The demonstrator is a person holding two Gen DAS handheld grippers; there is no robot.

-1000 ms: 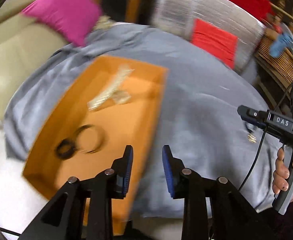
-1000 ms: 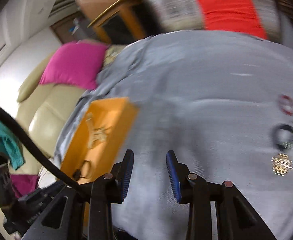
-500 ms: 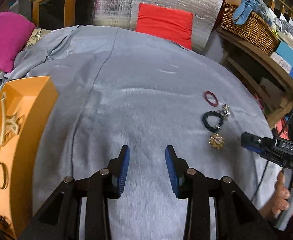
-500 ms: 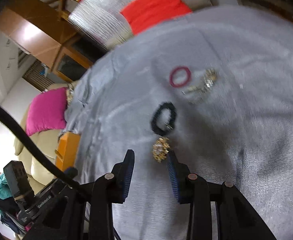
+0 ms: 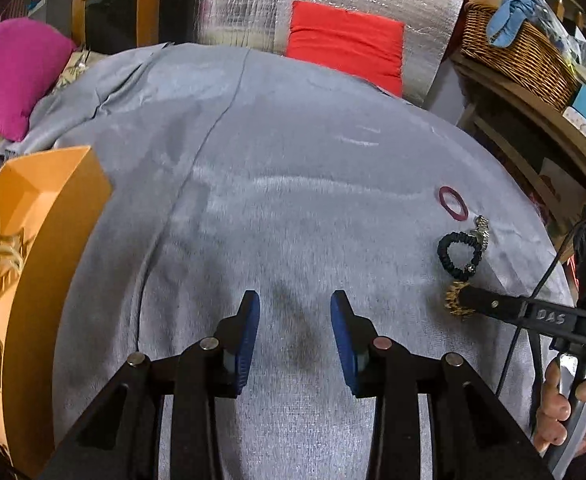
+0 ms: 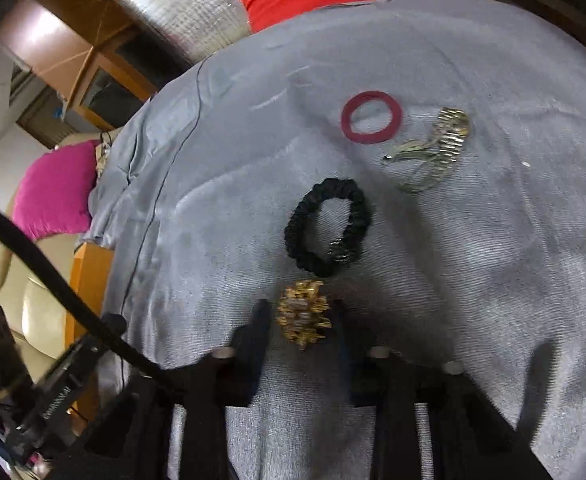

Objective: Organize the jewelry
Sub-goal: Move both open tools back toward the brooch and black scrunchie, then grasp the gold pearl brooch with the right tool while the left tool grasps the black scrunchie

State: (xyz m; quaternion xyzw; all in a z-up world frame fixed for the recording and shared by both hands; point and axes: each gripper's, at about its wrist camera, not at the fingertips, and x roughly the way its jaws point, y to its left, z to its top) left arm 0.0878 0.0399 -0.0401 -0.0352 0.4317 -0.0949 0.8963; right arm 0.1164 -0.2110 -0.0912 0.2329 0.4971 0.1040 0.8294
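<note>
A gold spiky brooch (image 6: 304, 315) lies on the grey cloth (image 6: 493, 240), between the open fingers of my right gripper (image 6: 302, 322); the jaws straddle it without closing. Beyond it lie a black scrunchie (image 6: 327, 227), a red ring band (image 6: 371, 117) and a silver clip (image 6: 433, 152). In the left wrist view the same brooch (image 5: 455, 300), scrunchie (image 5: 459, 254) and red band (image 5: 453, 203) show at right, with the right gripper's tip at the brooch. My left gripper (image 5: 295, 330) is open and empty over bare cloth. An orange tray (image 5: 53, 216) at left holds a pale chain and rings.
A pink cushion (image 5: 13, 72) and beige sofa lie beyond the tray. A red cushion (image 5: 345, 40) on silver foil stands at the back. A wicker basket (image 5: 517, 48) sits on a wooden shelf at the right.
My right gripper has moved forward and down to the gold brooch, which now sits between its fingers. My left gripper swung right from the orange tray and now hovers steady.
</note>
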